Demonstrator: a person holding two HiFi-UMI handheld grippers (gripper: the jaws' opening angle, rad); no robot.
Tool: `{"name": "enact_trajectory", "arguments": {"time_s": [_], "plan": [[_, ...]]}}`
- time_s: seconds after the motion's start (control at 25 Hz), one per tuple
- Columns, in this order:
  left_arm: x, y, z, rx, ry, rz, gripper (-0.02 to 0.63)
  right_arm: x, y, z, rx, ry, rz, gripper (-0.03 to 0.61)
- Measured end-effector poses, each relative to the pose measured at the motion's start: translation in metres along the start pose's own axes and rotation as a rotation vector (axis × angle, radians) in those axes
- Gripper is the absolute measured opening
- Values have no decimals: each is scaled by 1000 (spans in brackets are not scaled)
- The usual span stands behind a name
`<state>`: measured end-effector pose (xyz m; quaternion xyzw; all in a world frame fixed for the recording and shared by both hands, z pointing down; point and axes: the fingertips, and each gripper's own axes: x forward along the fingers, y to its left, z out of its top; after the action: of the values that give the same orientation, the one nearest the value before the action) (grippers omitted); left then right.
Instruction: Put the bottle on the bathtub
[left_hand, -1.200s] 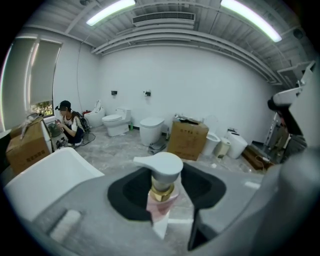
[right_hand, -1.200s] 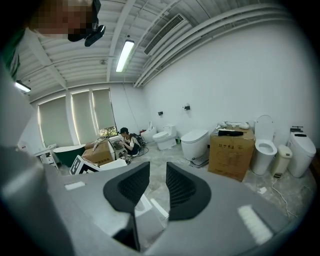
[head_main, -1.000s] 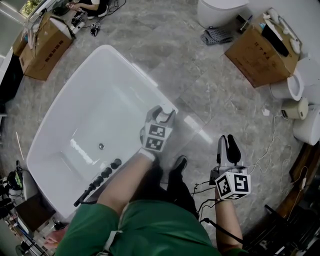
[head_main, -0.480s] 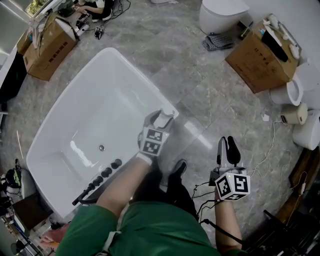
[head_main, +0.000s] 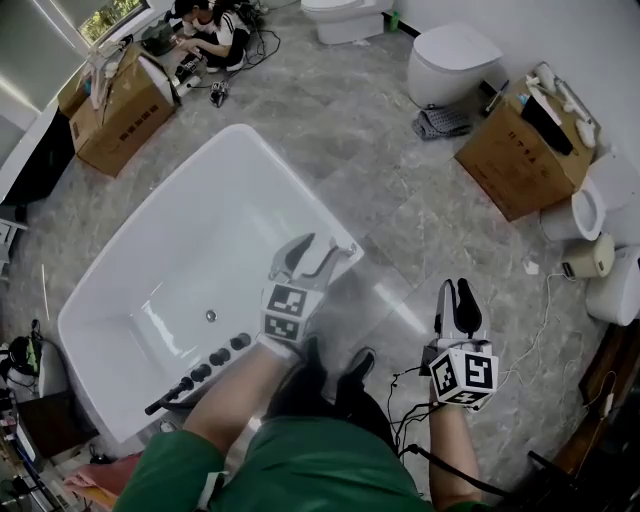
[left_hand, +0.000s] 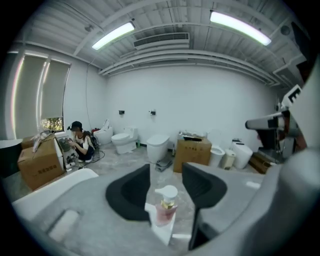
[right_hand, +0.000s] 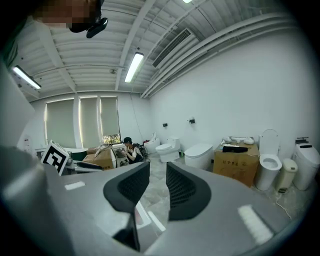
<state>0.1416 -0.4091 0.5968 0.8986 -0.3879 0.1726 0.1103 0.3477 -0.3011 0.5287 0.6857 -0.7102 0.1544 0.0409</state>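
we see a floor (head_main: 400, 190) of grey marbled tiles and plain white walls (left_hand: 200, 100). the ribbed ceiling carries two long strip lights (left_hand: 112, 36) and a vent (left_hand: 162, 40) between them. tall windows with pale blinds (right_hand: 80, 122) let daylight in at one side. several white toilets (head_main: 452, 55) stand loose about the room, with a grey cloth (head_main: 440, 122) beside one. we count two open cardboard boxes (head_main: 520, 150), well apart. a person (head_main: 210, 30) sits on the floor at the far end, and thin cables (head_main: 545, 290) trail over the tiles.
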Motion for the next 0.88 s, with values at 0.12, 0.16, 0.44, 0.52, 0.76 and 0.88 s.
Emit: {"name": "enact_trajectory", "arguments": {"time_s": [0.12,0.16,0.44,0.52,0.76,0.88], "plan": [[-20,-9,31,0,-38,-15,195,-6,5,18,-6,-35,8,104],[-26,-13,40,3,-51,-19,195,-9,7,24,-10,-47,11,104],[-71,-21,92,11,-132,31,181,-34,22,69,-36,-125,31,104],[-85,-24,107,9,-162,31,179,-42,28,82,-39,-148,39,104],[-117,-28,139,21,-228,45,178,-61,47,115,-53,-208,67,104],[-133,-31,154,24,-257,50,178,-72,55,128,-73,-236,82,104]]}}
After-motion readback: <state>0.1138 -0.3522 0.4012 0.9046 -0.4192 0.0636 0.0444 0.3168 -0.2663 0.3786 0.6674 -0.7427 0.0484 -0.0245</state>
